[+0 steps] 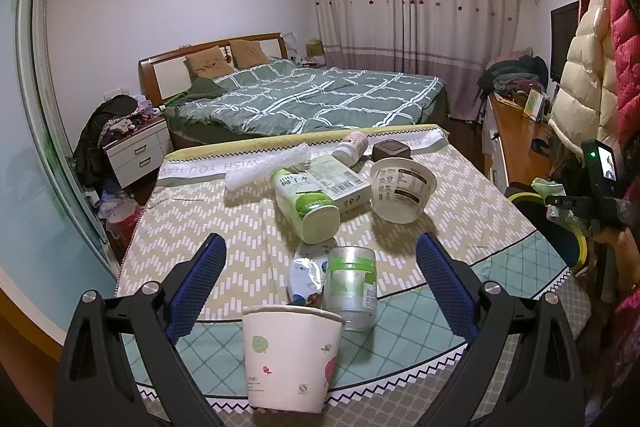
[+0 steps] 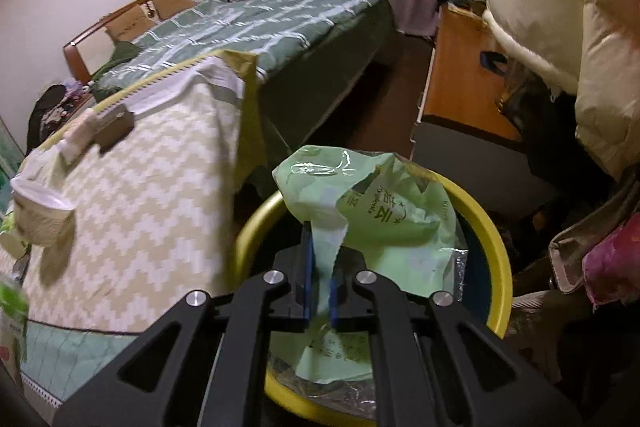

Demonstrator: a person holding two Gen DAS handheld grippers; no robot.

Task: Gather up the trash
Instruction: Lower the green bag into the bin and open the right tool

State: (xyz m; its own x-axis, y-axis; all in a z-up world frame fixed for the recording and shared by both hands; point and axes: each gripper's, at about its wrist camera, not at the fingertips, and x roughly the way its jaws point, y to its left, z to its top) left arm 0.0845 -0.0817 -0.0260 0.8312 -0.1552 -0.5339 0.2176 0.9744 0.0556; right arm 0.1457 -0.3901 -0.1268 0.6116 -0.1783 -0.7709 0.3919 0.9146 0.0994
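Note:
My left gripper (image 1: 320, 247) is open above the table, its blue fingers either side of a clear plastic jar with a green band (image 1: 351, 287). A paper cup (image 1: 289, 355) stands nearest, with a crumpled foil packet (image 1: 306, 273) behind it. Farther off lie a green-and-white bottle (image 1: 306, 205), a white carton (image 1: 344, 183), a white bowl (image 1: 402, 189), a small bottle (image 1: 352, 145) and a plastic wrap (image 1: 266, 167). My right gripper (image 2: 322, 267) is shut on a light green plastic wrapper (image 2: 384, 223) held over the yellow-rimmed trash bin (image 2: 494, 243).
The table wears a beige zigzag cloth (image 1: 240, 227) with a teal border. A dark box (image 1: 391, 150) sits at its far edge. Behind stand a bed (image 1: 312, 95), a nightstand (image 1: 138, 151), a wooden desk (image 2: 460, 83) and hanging coats (image 2: 560, 27).

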